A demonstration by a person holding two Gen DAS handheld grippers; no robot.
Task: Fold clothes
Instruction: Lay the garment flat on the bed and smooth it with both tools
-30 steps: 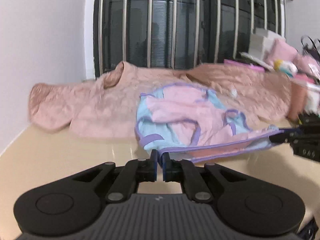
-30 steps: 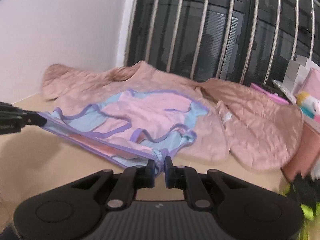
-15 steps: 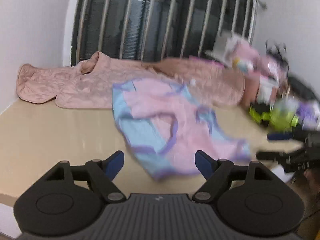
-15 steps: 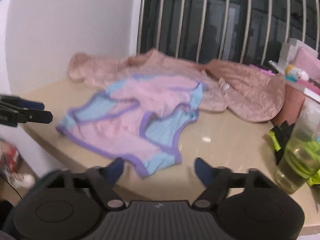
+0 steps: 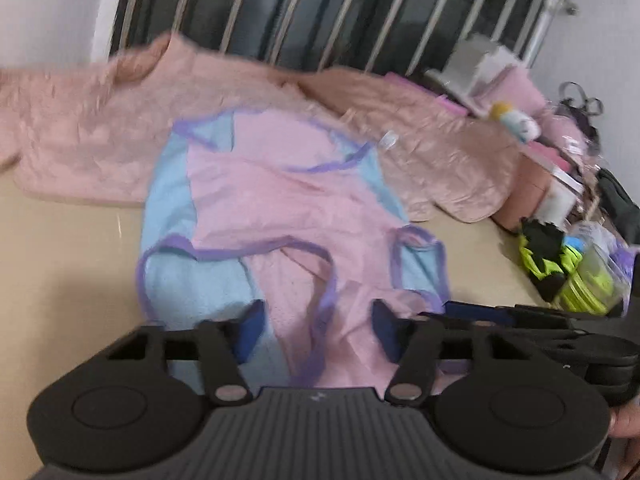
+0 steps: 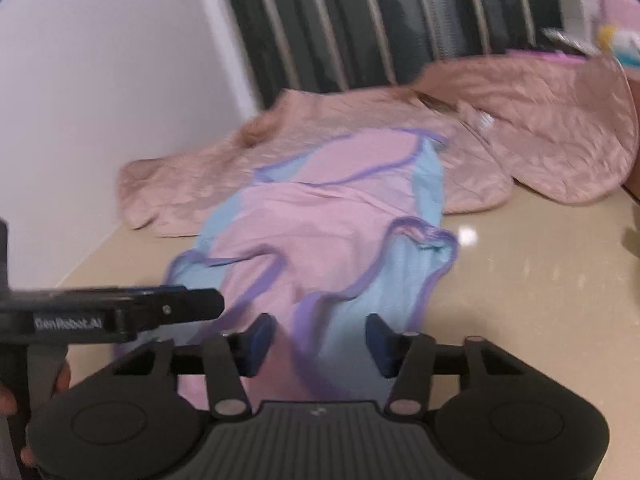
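Top (image 5: 288, 200) looks light and limp; pinch its purple hem nearest both grippers (image 5: 316, 332) (image 6: 320, 344), whose fingers are apart, empty.

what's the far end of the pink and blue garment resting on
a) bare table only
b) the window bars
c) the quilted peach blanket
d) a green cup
c: in both wrist views the far end of the pink and blue garment overlaps the quilted peach blanket spread along the window side, while its near part lies on the beige table.
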